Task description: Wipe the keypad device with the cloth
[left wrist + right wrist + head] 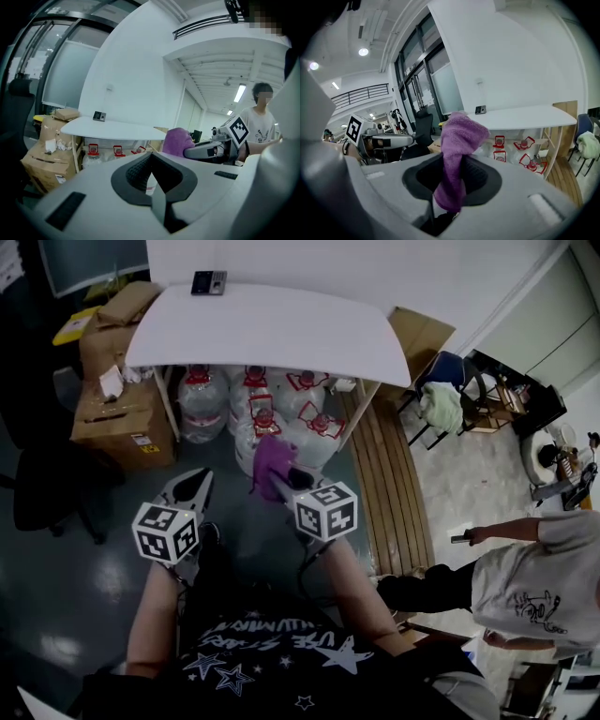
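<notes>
In the head view, my left gripper (194, 486) and my right gripper (284, 486) sit side by side in front of my chest. Both point toward the white rounded table (272, 329). The small dark keypad device (208, 282) lies at the table's far edge by the wall, well apart from both grippers. A purple fluffy cloth (270, 463) sticks out of the right gripper's tip. Clear water bottles with red handles (258, 409) stand under the table, and brown cardboard boxes (117, 413) are stacked to its left. A person in a light shirt (534, 582) stands off to my right.

In the left gripper view, my jaws are pressed together with nothing between them. Beyond them the keypad device rests on the table top, far off. The cloth and the right gripper show just to the right.

In the right gripper view, my jaws are clamped on the cloth. It rises from between the dark pads and folds over at the top, with a short tail hanging below. The keypad device sits on the table behind the cloth's upper edge, and the left gripper shows at the left.
</notes>
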Motion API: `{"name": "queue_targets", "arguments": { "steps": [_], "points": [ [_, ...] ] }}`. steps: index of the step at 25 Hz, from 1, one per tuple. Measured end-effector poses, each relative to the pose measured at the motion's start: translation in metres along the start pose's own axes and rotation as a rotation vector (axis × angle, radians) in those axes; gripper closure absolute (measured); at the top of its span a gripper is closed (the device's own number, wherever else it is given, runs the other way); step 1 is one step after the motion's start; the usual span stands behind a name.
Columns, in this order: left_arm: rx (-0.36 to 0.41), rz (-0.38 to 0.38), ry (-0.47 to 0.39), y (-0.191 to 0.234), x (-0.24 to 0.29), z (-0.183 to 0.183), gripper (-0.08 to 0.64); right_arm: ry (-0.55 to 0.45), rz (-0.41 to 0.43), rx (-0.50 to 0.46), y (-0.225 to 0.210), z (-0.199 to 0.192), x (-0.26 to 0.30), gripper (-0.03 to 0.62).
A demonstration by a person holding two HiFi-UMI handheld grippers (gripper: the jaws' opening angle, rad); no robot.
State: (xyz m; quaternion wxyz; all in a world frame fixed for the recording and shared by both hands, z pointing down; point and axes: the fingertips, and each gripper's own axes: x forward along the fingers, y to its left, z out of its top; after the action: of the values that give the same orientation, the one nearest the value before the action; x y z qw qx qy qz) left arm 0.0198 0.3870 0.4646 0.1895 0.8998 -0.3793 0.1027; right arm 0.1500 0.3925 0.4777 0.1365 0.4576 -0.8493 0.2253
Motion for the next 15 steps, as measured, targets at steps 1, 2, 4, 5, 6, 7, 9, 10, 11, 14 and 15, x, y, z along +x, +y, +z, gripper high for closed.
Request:
{"name": "queue_targets", "arguments": {
  "steps": [1, 2, 4, 5, 6, 7, 9, 10, 11, 14, 15],
  "points": [
    [-0.002, -0.004, -0.001, 0.010, 0.006, 0.004, 0.552, 0.003, -0.006, 0.000, -0.004, 0.004, 0.009, 0.497],
    [-0.003, -0.008, -0.002, 0.021, 0.012, 0.008, 0.552, 0.003, -0.013, 0.002, -0.008, 0.009, 0.019, 0.497],
    [0.001, -0.020, -0.002, 0.041, 0.026, 0.018, 0.552, 0.001, -0.027, 0.010, -0.017, 0.020, 0.039, 0.497],
    [0.004, -0.025, -0.002, 0.051, 0.034, 0.023, 0.552, 0.001, -0.035, 0.015, -0.022, 0.026, 0.050, 0.497],
    [0.005, -0.031, -0.001, 0.062, 0.041, 0.029, 0.552, 0.002, -0.044, 0.019, -0.028, 0.032, 0.061, 0.497],
    [0.005, -0.036, 0.000, 0.072, 0.048, 0.035, 0.552, 0.003, -0.052, 0.023, -0.033, 0.039, 0.071, 0.497],
    [0.001, -0.048, 0.003, 0.095, 0.062, 0.048, 0.552, 0.002, -0.068, 0.032, -0.043, 0.057, 0.093, 0.497],
    [-0.001, -0.053, 0.006, 0.106, 0.069, 0.054, 0.552, 0.000, -0.075, 0.036, -0.046, 0.066, 0.104, 0.497],
    [-0.003, -0.058, 0.008, 0.117, 0.074, 0.060, 0.552, -0.001, -0.080, 0.039, -0.049, 0.075, 0.115, 0.497],
    [-0.011, -0.071, 0.014, 0.150, 0.089, 0.074, 0.552, 0.001, -0.091, 0.043, -0.056, 0.096, 0.146, 0.497],
    [-0.014, -0.075, 0.016, 0.160, 0.094, 0.079, 0.552, 0.003, -0.096, 0.045, -0.058, 0.103, 0.156, 0.497]
  ]
}}
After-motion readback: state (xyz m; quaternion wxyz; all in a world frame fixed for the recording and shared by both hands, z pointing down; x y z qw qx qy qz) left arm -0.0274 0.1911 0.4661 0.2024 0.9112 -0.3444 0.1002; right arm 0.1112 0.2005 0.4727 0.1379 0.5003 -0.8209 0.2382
